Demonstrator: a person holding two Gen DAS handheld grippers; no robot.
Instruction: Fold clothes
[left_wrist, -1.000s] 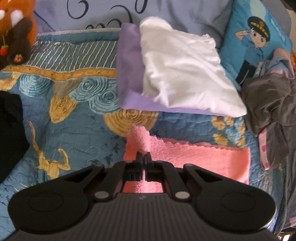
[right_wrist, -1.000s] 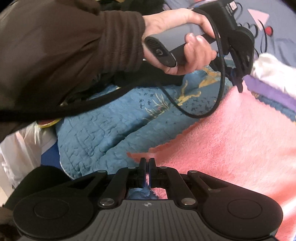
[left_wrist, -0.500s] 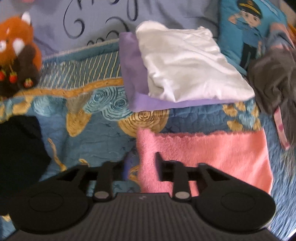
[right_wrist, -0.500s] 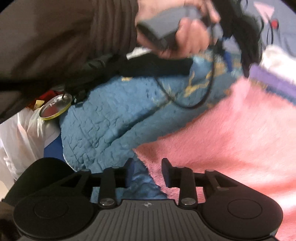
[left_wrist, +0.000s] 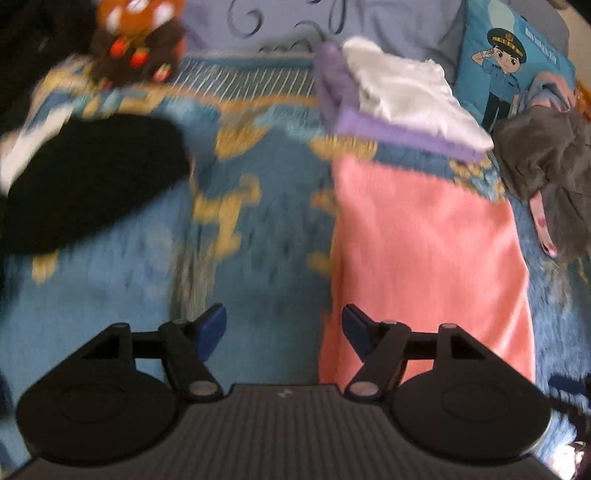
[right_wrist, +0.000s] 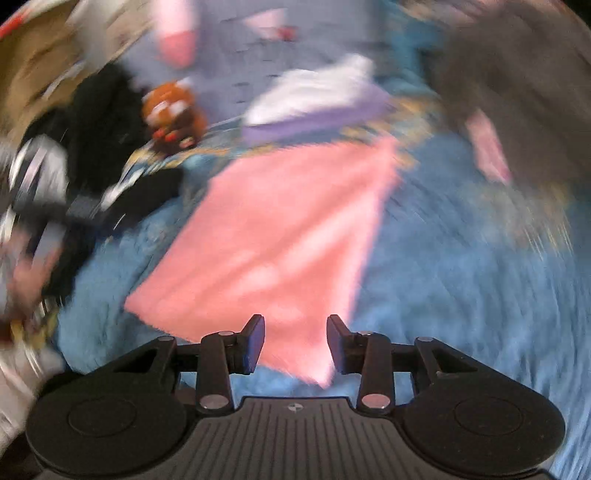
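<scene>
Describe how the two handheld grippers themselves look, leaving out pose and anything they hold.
The left gripper and right gripper look alike: matte black, with a ribbed central plate bearing a small round mark, a round disc housing on each side, and linkage arms pinned with silver rivets. Each has two short fingers faced with blue pads.

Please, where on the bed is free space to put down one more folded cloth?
The widest bare patch of blue quilt lies between the black garment and the pink towel. The grey clothes and the white-on-purple stack crowd the towel's other sides.
</scene>
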